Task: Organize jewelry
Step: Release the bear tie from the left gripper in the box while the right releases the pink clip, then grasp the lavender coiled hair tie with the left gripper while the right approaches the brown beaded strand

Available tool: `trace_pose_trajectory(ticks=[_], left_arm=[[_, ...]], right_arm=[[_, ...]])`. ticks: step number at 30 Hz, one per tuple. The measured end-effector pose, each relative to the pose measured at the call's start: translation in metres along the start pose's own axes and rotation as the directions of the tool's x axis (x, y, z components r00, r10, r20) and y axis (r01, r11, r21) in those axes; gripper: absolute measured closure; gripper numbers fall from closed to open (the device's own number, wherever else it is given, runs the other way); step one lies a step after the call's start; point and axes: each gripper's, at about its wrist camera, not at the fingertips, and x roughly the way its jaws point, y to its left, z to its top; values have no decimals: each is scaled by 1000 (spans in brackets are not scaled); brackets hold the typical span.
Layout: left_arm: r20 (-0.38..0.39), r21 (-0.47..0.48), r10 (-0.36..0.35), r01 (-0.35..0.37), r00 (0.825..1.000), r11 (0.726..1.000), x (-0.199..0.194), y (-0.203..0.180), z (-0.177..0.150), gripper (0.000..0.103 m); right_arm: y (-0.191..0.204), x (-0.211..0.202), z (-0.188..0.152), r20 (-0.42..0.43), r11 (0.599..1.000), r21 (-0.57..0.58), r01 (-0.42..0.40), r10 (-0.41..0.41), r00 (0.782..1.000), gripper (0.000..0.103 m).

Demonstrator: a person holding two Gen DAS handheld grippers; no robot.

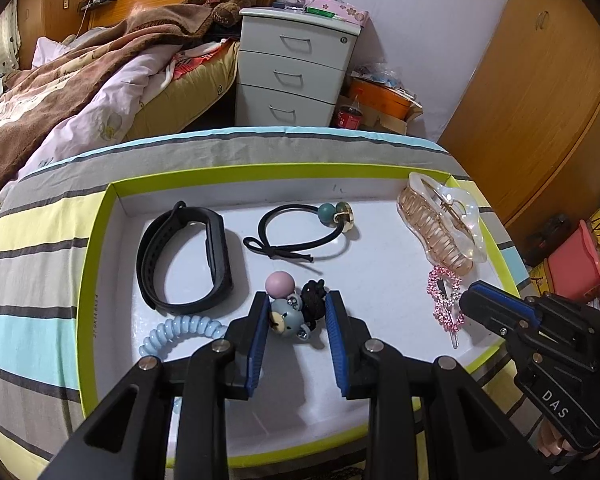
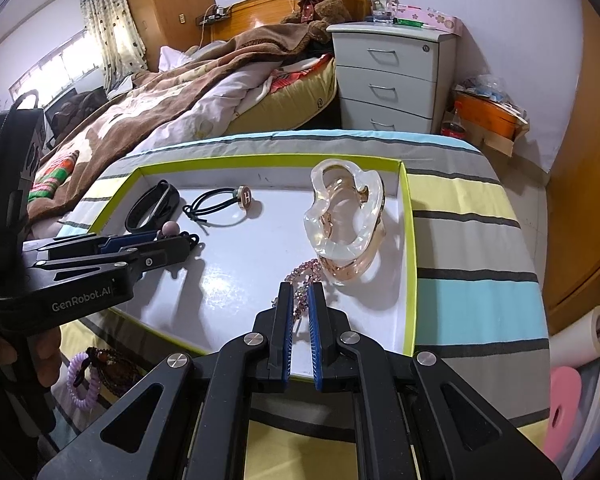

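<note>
A white tray with a lime-green rim [image 1: 100, 216] [image 2: 407, 216] lies on a striped cloth. My left gripper [image 1: 298, 300] is open around a hair tie with a grey bear charm [image 1: 286, 320], a pink ball and a black knot. My right gripper [image 2: 300, 292] [image 1: 470, 298] has its jaws nearly closed around the end of a pink rhinestone clip [image 1: 446, 300] [image 2: 304, 276]. In the tray also lie a black wristband [image 1: 188, 256] [image 2: 152, 204], a black hair tie with beads [image 1: 300, 232] [image 2: 224, 206], a clear claw clip [image 1: 444, 224] [image 2: 344, 220] and a blue coil tie [image 1: 180, 332].
A purple coil tie and dark beads [image 2: 100, 376] lie on the cloth in front of the tray. Beyond the striped surface stand a bed [image 1: 80, 80], a white drawer unit [image 1: 296, 68] and a wooden wardrobe [image 1: 540, 92].
</note>
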Motion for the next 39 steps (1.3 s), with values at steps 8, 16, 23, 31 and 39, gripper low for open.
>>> trace_pose_trajectory(ticks=[8, 16, 23, 31, 39], left_arm=[[-1, 0, 2, -2, 1000, 1000, 0, -1, -1, 72], [-2, 1, 4, -4, 1000, 1000, -2, 0, -2, 65], [12, 0, 3, -3, 1000, 1000, -9, 1, -3, 61], [36, 14, 2, -2, 999, 1000, -26, -3, -8, 57], [73, 16, 2, -3, 997, 1000, -51, -3, -17, 56]], right_arm=[[-2, 0, 0, 0, 1000, 11, -1, 1, 1000, 95], [0, -4, 0, 10, 1000, 14, 9, -9, 1000, 93], [3, -11, -2, 22, 1000, 17, 13, -13, 1000, 88], [5, -23, -4, 49, 999, 37, 1, -3, 999, 79], [12, -37, -7, 75, 999, 38, -2, -1, 997, 79]])
